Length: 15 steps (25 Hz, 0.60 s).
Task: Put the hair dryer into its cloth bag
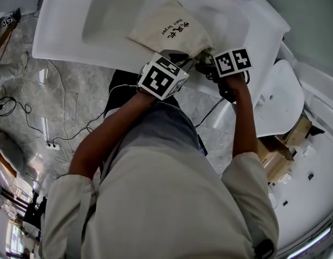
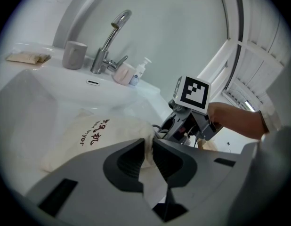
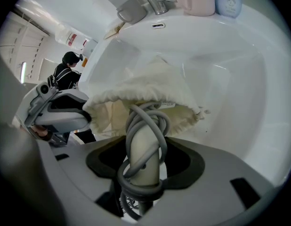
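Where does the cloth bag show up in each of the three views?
Head view: cloth bag top centre, on the white washbasin.
Left gripper view: bag lower left, edge pinched in the left hand-held gripper.
Right gripper view: bag centre, mouth open toward the camera.
Shared landmark: the washbasin.

The right gripper clamps the cord-wrapped hair dryer, its head apparently inside the cloth bag at twelve o'clock; left gripper at nine o'clock.
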Available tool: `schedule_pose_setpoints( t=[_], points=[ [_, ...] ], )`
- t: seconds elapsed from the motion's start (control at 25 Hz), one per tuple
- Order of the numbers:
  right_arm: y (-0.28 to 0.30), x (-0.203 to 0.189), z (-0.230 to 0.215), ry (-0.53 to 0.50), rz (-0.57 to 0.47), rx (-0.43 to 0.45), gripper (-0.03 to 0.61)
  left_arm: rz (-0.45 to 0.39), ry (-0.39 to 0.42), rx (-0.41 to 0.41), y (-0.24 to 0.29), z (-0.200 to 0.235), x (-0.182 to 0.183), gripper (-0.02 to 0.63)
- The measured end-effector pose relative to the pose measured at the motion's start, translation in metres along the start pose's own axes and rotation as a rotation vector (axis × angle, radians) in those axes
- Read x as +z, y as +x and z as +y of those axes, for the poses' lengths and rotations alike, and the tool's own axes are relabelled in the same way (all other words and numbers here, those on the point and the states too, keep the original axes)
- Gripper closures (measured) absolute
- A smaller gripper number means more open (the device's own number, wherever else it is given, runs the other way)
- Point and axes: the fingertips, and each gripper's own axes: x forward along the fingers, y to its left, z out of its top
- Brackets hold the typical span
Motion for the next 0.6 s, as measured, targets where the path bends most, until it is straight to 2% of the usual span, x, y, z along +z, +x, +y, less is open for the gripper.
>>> schedule_pose_setpoints(
  t=[0.6],
  points=[
    [0.007, 0.014, 0.005, -0.018, -0.025, -0.02, 0.339, 0.003, 0.005, -0.001, -0.002, -0.001, 0.0, 0.554]
  ],
)
